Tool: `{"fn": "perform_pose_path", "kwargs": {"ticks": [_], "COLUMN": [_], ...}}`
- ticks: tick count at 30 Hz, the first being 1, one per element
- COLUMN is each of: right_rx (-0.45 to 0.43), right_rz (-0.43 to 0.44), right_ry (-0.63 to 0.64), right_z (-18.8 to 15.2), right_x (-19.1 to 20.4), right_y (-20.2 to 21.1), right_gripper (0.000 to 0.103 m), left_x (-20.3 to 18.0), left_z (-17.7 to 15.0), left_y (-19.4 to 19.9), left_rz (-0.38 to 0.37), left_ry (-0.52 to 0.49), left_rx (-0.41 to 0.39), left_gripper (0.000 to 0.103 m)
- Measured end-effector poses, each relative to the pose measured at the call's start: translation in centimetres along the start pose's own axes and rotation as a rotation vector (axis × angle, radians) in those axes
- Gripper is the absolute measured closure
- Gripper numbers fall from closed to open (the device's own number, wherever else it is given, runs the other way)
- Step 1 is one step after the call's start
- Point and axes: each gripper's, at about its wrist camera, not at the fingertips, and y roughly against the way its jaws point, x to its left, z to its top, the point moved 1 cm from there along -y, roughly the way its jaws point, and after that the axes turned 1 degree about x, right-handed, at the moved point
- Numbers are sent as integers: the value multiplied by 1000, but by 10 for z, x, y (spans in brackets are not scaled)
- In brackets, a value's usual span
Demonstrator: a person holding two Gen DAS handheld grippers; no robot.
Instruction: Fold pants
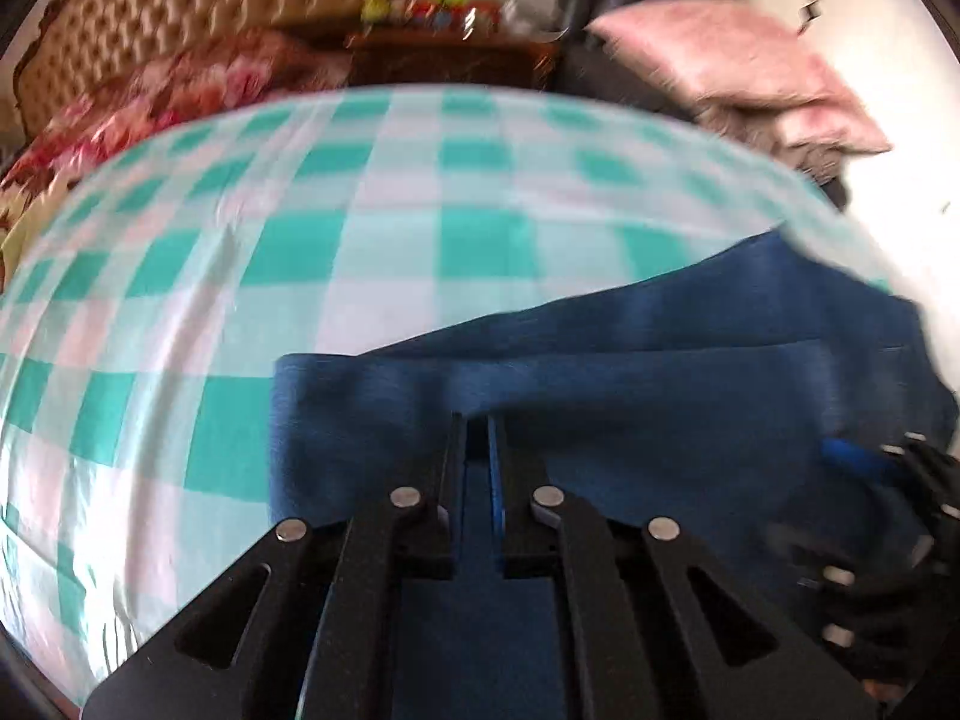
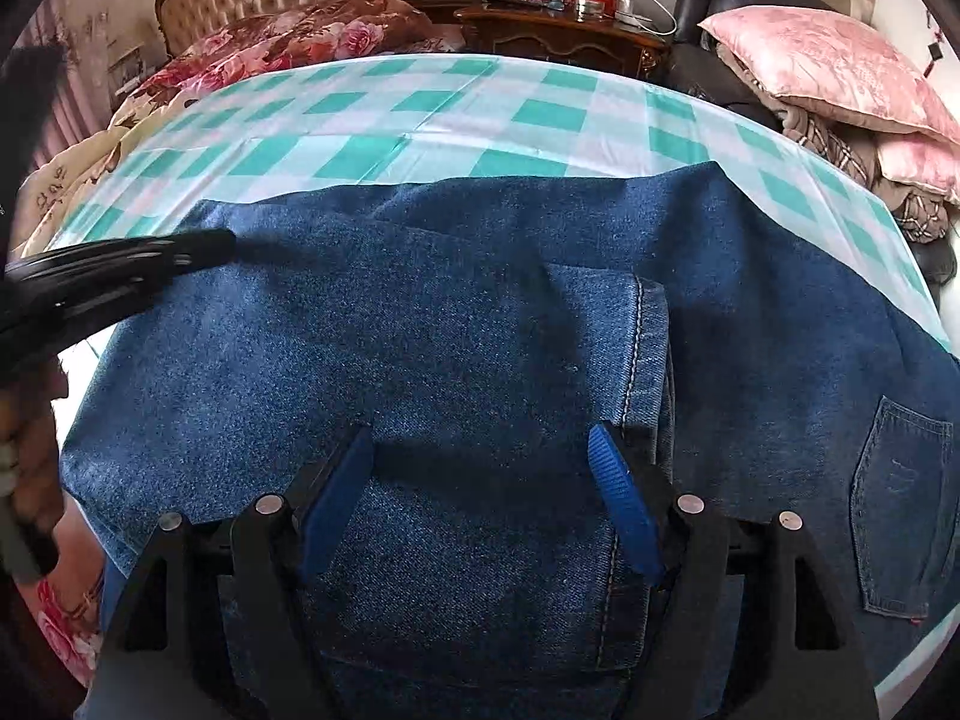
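Already the blue jeans (image 2: 480,330) lie folded over on the checked cloth (image 2: 420,114), the right gripper (image 2: 480,498) wide open above them, the left gripper (image 1: 478,456) shut, maybe pinching denim in its blurry view, so more folding is left.

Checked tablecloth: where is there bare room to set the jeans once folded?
Bare checked tablecloth runs between the jeans and the floral quilt at the far edge; also left of the jeans in the left wrist view. Crowded: near side under denim, and the right edge by the pink pillows.
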Motion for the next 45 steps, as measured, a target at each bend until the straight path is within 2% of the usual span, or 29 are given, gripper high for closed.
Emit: {"fn": "perform_pose_path", "kwargs": {"ticks": [1, 3, 5, 6, 8, 9, 15, 18, 22, 26, 29, 31, 32, 35, 39, 43, 44, 45], "right_rx": [-1, -2, -5, -5, -7, -7, -18, -19, -10, -9, -15, -75, -99, -147, -134, -43, -42, -61], "right_rz": [-3, -2, -4, -3, -3, -4, 2, 0, -1, 3, 62, 111, 101, 46, -182, -353, -330, -257], "right_ry": [2, 2, 3, 2, 1, 1, 11, 10, 5, -1, -53, -74, -86, -208, -354, -458, -488, -527], "right_z": [0, -1, -2, -2, -2, -1, -3, -3, -2, -3, -4, -4, -5, -6, -12, -40, -50, -59], "right_x": [0, 0, 1, 1, 1, 0, 1, 1, 1, 0, -11, -29, -43, -118, -249, -339, -354, -365], "right_y": [0, 0, 1, 1, 0, 0, 1, 1, 1, 2, 13, 33, 41, 58, 56, 42, 41, 42], "right_gripper": [31, 31, 31, 31, 31, 31, 30, 30, 30, 30, 31, 31, 31, 31, 31, 32, 24, 22], "left_x": [8, 23, 39, 43, 41, 40, 44, 38, 34, 25, 7, -5, -9, -18, -28, -40, -42, -43], "left_z": [4, 3, 2, -2, -11, -21, -85, -110, -125, -119, -109, -106, -106, -103, -96, -90, -89, -89], "left_y": [-1, 1, 8, 17, 32, 40, 70, 81, 86, 100, 107, 107, 106, 101, 97, 96, 95, 94], "left_rz": [-3, 70, 64, 69, 65, 52, 109, 124, 166, 220, 180, 171, 164, 156, 156, 162, 166, 167], "left_ry": [15, 46, 115, 128, 141, 159, 261, 259, 232, 199, 154, 127, 118, 103, 91, 66, 63, 61], "left_rx": [-5, -15, -31, -50, -79, -93, -97, -81, -50, -91, -135, -143, -145, -142, -152, -158, -154, -152], "left_gripper": [99, 101, 101, 98, 70, 65, 61, 60, 49, 50, 50, 50, 50, 50, 50, 50, 50, 50]}}
